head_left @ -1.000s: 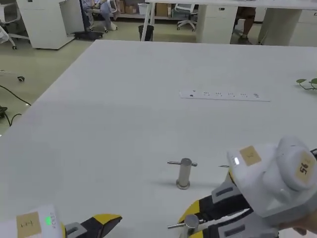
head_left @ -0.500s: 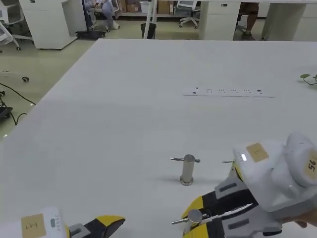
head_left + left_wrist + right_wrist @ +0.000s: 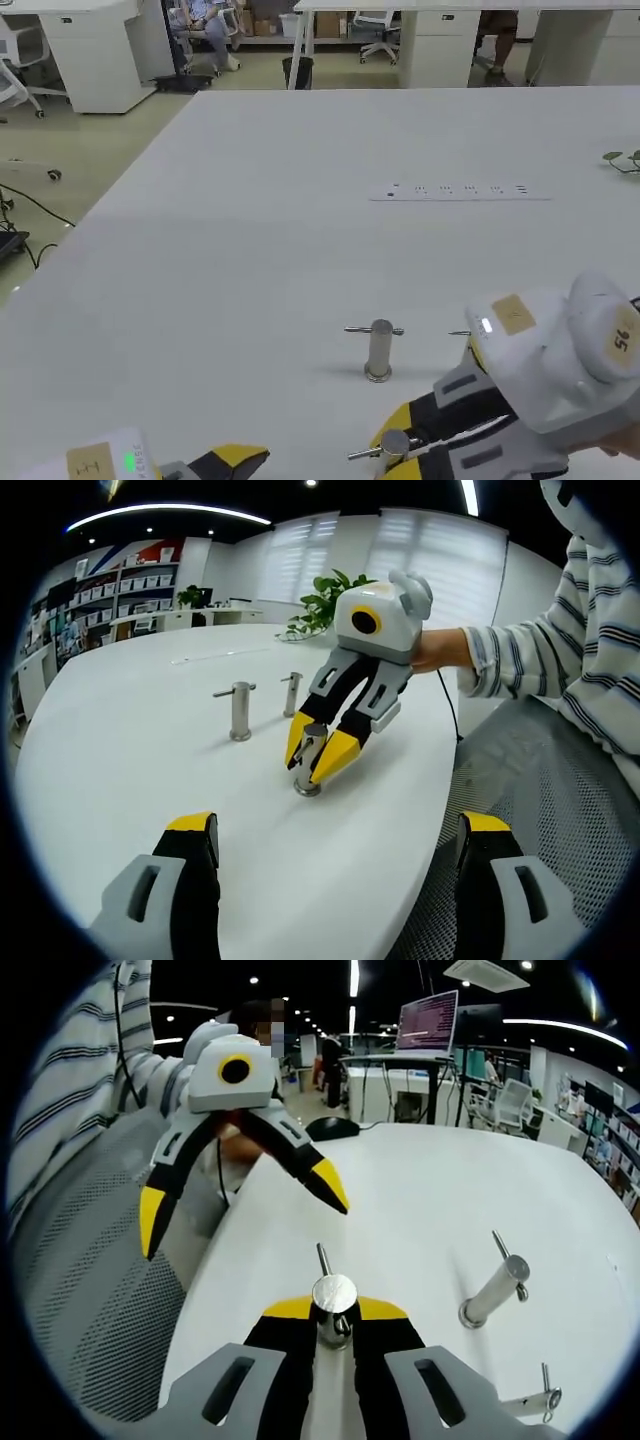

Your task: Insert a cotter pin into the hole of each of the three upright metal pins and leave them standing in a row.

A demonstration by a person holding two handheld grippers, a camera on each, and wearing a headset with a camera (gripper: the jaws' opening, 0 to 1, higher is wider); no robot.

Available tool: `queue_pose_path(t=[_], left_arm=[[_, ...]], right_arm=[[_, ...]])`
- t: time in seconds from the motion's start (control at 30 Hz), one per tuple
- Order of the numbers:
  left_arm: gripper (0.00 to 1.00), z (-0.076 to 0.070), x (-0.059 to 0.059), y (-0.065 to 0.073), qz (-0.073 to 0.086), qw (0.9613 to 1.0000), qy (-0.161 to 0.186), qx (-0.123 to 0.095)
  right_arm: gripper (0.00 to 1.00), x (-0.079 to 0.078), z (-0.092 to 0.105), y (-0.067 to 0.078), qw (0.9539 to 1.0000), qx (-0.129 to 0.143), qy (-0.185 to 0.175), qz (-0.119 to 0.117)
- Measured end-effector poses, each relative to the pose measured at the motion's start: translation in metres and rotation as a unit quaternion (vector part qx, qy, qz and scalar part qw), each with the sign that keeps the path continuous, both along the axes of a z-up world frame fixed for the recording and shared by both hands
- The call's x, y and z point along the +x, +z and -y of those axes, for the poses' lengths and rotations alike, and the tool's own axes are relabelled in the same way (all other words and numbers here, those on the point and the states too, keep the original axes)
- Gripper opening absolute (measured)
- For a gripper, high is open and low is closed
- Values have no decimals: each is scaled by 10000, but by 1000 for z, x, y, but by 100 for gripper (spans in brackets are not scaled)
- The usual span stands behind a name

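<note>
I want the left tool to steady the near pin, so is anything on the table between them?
Nothing visible lies on the table between the left tool and the near pin. However, the right tool is shut on that pin, with its jaws flanking the shaft.

Bright, even indoor light with no harsh shadows. In the head view the white worktop [image 3: 250,200] looks washed out and almost textureless. A standing metal pin [image 3: 379,350] throws only a faint, soft shadow across it. The room beyond the worktop's far edge is slightly soft. In the left gripper view a ceiling light strip [image 3: 165,507] glares above the worktop and window blinds [image 3: 440,560] glow white. Both gripper views bulge like a fisheye, bending the worktop's edges. In the right gripper view the gripped metal pin [image 3: 334,1292] glints on its cap, between the slightly blurred right tongs [image 3: 335,1312].
</note>
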State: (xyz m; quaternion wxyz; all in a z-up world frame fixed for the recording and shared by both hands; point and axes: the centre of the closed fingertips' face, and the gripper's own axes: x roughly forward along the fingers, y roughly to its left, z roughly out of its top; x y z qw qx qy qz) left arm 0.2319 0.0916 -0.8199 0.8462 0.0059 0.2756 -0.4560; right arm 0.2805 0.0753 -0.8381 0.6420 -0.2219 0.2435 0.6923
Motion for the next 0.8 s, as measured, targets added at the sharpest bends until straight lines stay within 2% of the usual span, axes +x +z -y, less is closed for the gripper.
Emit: queue_pose_path(t=[0.17,0.3,0.43,0.53,0.8], left_arm=[[99,4,0,4,-54,9999,23,-129],[99,5,0,1,-75,10000,27,-35],[99,8,-2,-2,-131,9999,27,-67],[99,10,-4,-7,-180,9998,21,-15],[99,9,-3,-11,-240,9997,18,16]], right_arm=[[14,-1,4,0,10000,-16,30,-17],[13,-1,12,0,10000,-42,13,-21],[13,1,19,0,10000,-32,-55,-69],[13,2,25,1,9999,-63,-68,-40],[13,9,39,8,9999,-67,-96,9]])
